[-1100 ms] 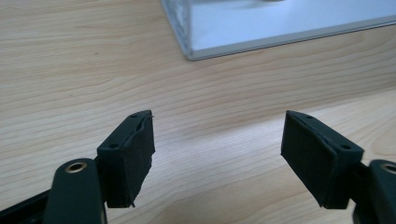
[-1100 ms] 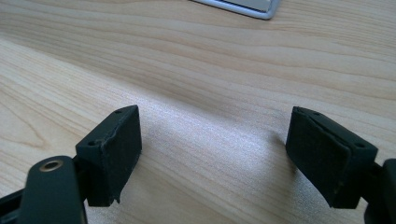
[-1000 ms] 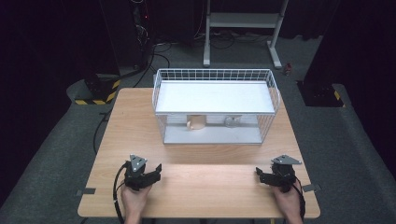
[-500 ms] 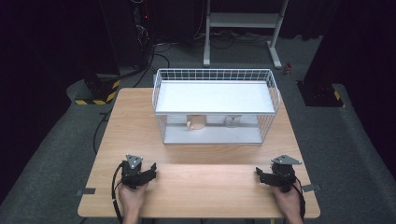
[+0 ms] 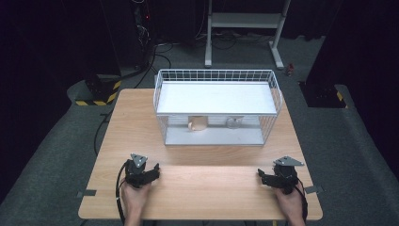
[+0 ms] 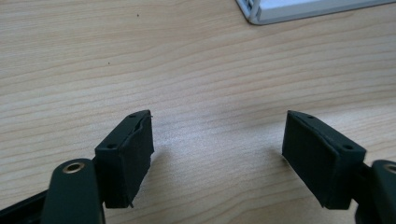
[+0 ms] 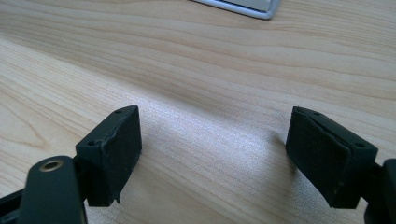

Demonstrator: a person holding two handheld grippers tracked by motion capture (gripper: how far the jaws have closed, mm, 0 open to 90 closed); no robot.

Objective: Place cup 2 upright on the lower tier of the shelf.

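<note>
My left gripper rests low over the wooden table near its front left, held by a hand. Its jaws stand open with bare wood between them, as the left gripper view shows. My right gripper sits near the front right, also open over bare wood. A white wire basket with a flat white shelf stands at the back middle. Under the shelf sit a small tan object and a small clear object.
A corner of the basket's base lies ahead of the left gripper, and its base edge lies ahead of the right one. Bare tabletop stretches between the two grippers. Dark floor, cables and a metal stand surround the table.
My left gripper has shifted very slightly in place. The right gripper and the basket have kept still.
</note>
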